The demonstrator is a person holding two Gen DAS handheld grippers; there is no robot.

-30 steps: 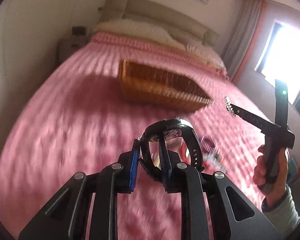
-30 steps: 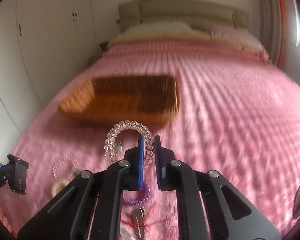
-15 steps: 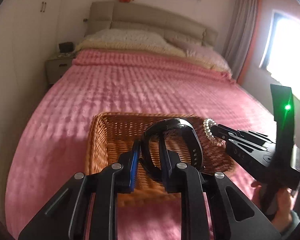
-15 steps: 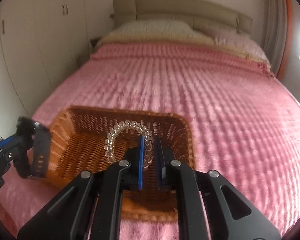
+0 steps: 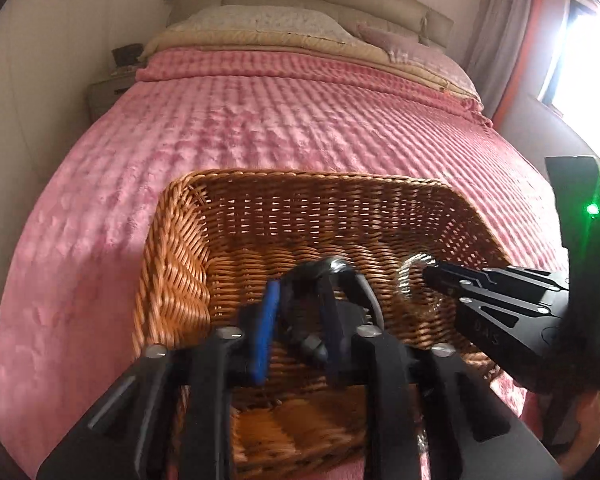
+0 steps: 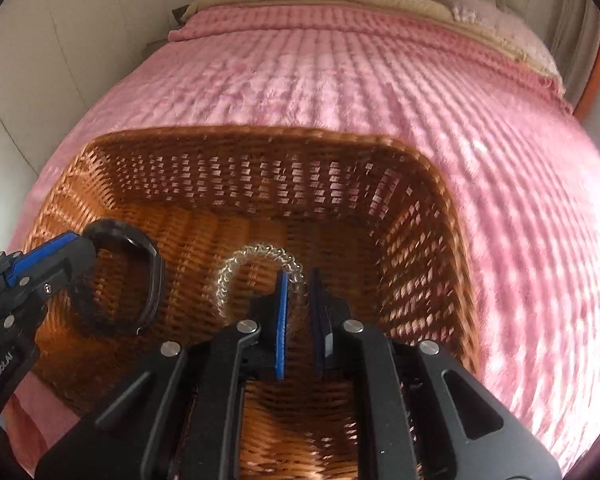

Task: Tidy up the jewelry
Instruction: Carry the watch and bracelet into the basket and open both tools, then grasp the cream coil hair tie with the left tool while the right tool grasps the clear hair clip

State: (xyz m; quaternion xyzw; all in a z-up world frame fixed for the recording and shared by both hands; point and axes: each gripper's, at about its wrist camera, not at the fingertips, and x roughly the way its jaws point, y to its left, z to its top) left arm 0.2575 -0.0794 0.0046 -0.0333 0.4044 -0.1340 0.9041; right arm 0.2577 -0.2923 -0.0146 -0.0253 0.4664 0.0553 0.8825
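A brown wicker basket (image 5: 300, 216) (image 6: 260, 172) sits on the pink bed. My left gripper (image 5: 300, 296) is inside it, its fingers spread wider than before, with the black watch (image 5: 340, 276) (image 6: 120, 280) between them; whether they still grip it is unclear. My right gripper (image 6: 300, 280) is shut on a clear bead bracelet (image 6: 256, 256) (image 5: 410, 276) and holds it low inside the basket, to the right of the watch. The right gripper also shows in the left wrist view (image 5: 432, 276), and the left gripper in the right wrist view (image 6: 80, 248).
The pink ribbed blanket (image 5: 300, 120) covers the bed around the basket. Pillows (image 5: 260, 20) and a headboard lie at the far end. A nightstand (image 5: 108, 92) stands at the left and a bright window (image 5: 588, 52) at the right.
Both grippers have moved forward and down from above the bed into the basket, carrying the watch and the bracelet. The left gripper's fingers have spread apart around the watch.
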